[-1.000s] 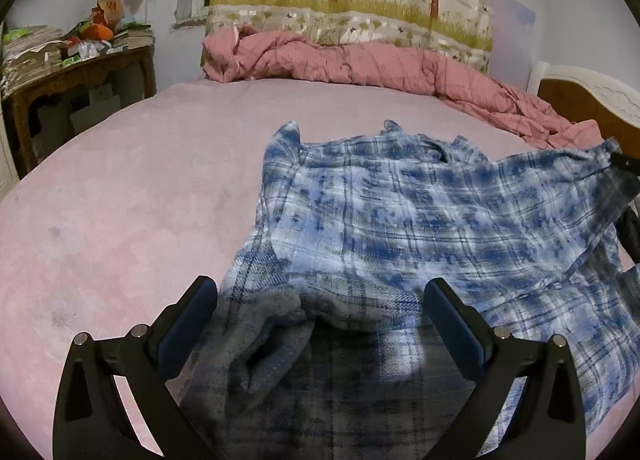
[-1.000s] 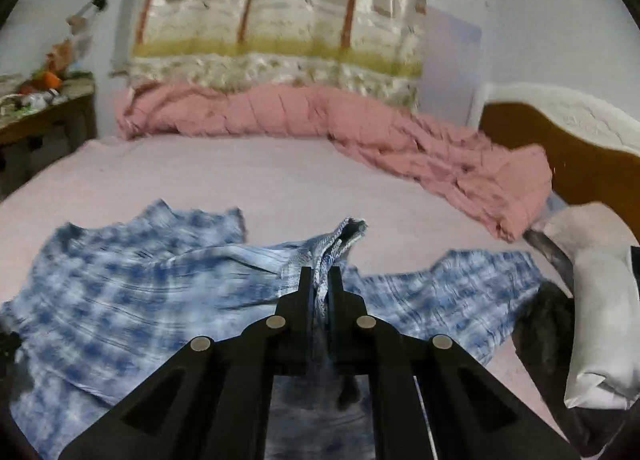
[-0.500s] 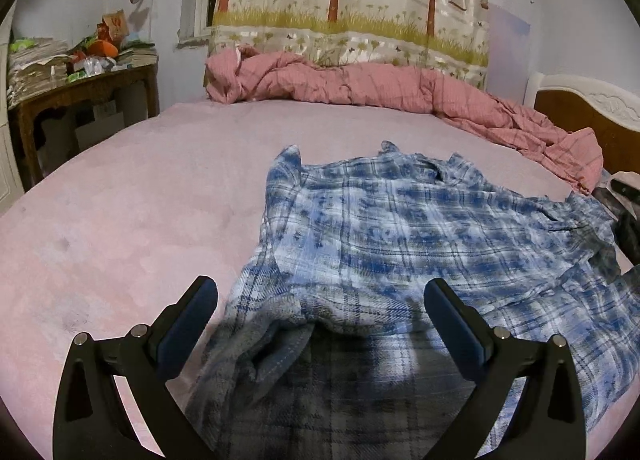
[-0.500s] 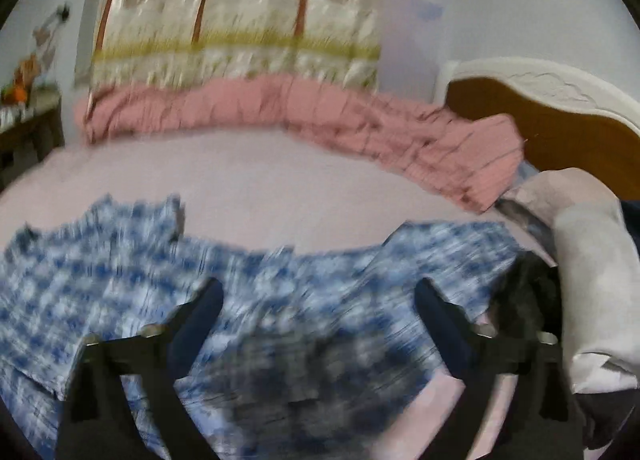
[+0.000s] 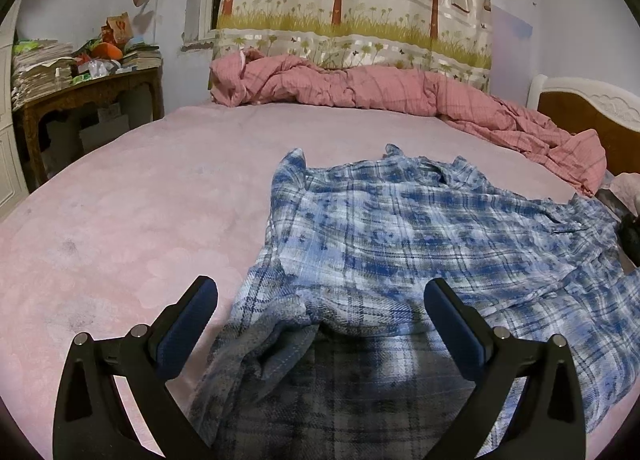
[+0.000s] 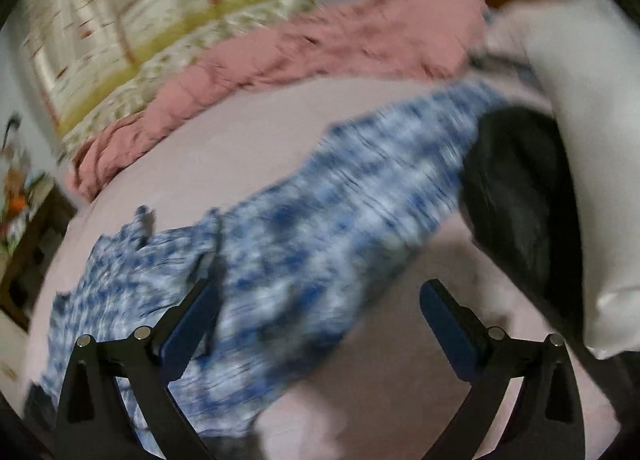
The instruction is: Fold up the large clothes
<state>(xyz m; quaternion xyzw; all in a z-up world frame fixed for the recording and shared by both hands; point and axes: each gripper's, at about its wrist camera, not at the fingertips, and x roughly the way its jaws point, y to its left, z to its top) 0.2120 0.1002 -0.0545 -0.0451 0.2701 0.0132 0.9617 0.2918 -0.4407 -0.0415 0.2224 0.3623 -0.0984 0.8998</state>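
Observation:
A blue and white plaid shirt [image 5: 400,236] lies spread and rumpled on the pink bed sheet [image 5: 140,200]. My left gripper [image 5: 320,286] hovers open over the shirt's near, bunched hem, its pads clear of the cloth. The right wrist view is blurred and tilted. There my right gripper [image 6: 318,287] has its jaws opening wide above the shirt's [image 6: 320,196] edge and bare sheet [image 6: 380,360]. Cloth lies under its left finger [image 6: 192,320], and nothing is gripped.
A crumpled pink quilt [image 5: 380,88] runs along the far side under a printed curtain [image 5: 352,0]. A cluttered wooden side table [image 5: 80,96] stands at left and a headboard [image 5: 592,108] at right. A white pillow [image 6: 580,140] and a dark bundle [image 6: 516,188] lie beside the shirt.
My right gripper let go of the raised shirt fold, opened wide, then swung across, sank and rolled. The lifted right part of the shirt dropped flat. My left gripper stayed put.

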